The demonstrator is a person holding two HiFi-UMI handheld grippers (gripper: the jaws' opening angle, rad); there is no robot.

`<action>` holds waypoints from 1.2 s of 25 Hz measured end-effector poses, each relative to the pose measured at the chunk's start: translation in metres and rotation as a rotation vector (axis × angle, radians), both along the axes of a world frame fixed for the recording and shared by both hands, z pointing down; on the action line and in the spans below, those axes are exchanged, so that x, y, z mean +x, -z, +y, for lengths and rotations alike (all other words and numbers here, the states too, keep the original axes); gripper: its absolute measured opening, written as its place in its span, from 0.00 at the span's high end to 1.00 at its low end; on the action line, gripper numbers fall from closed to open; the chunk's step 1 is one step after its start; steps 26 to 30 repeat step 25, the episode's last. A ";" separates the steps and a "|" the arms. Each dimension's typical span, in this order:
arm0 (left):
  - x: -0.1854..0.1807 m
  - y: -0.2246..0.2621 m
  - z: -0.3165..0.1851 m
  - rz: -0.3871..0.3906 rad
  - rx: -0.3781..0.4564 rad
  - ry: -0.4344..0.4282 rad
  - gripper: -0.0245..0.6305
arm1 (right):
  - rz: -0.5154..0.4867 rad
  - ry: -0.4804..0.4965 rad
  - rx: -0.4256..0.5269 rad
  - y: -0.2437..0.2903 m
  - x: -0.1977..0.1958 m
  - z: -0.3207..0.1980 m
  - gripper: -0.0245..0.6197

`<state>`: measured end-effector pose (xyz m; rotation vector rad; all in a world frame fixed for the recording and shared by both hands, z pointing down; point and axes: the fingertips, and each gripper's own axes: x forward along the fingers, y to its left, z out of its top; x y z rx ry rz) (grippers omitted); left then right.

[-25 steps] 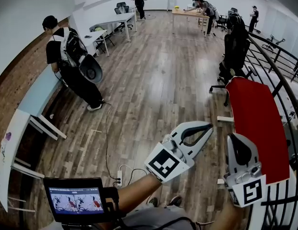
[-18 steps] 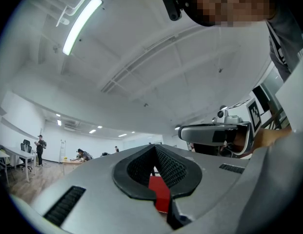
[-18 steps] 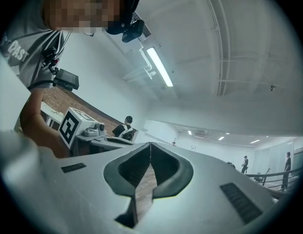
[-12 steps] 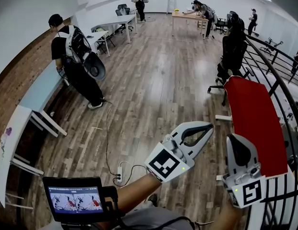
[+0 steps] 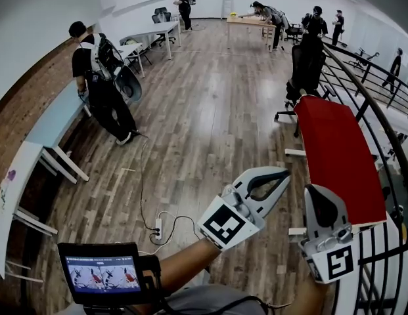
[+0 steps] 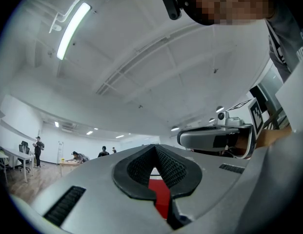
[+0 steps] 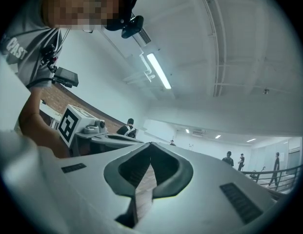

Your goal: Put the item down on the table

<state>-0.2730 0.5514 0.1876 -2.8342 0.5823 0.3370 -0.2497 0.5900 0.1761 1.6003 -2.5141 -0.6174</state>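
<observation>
Item: not found in any view. Nothing rests between either pair of jaws, and nothing loose lies on the table top.

Left gripper (image 5: pixel 284 173): jaws closed tip to tip on nothing. In its own view only a strip of red from the table beyond shows through the slot behind the tips.

Right gripper (image 5: pixel 317 192): jaws likewise shut and empty, with floor planks showing through its slot.

Both grippers are held out in the air side by side, near each other but not touching. The right one overlaps the near corner of the table in the head view.

Table: a red flat-topped table (image 5: pixel 338 156) with short white frame ends showing at its left edge. It stands lengthwise along a black metal railing (image 5: pixel 381 136), ahead and to the right. Its red surface is bare.

Surroundings: a black office chair (image 5: pixel 303 71) stands just past the table's far end. Brown wooden plank floor (image 5: pixel 210 130) lies to the left, with a white power strip (image 5: pixel 158 228) and its cable on it. A person in dark clothing (image 5: pixel 102 90) stands by a long pale desk (image 5: pixel 56 120) at the left wall. A small monitor (image 5: pixel 102 271) sits low at the wearer's left.

Assessment: the put-down step is not in hand, since no gripper carries anything. Whether the item is already placed elsewhere or not yet collected cannot be told. The next move calls for locating the item, since a placement needs it in a closed grip over the bare red top before the jaws part.
</observation>
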 end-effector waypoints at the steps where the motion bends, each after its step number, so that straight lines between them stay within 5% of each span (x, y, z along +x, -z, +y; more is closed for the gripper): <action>1: 0.002 0.003 0.011 0.003 0.003 -0.001 0.96 | 0.004 -0.010 0.008 0.003 0.003 0.010 0.96; 13: 0.014 0.014 0.114 -0.023 0.056 0.018 0.96 | -0.017 -0.011 0.037 0.017 0.022 0.111 0.96; 30: 0.003 0.011 0.115 -0.007 0.041 0.050 0.96 | -0.023 0.008 0.056 0.019 0.016 0.113 0.96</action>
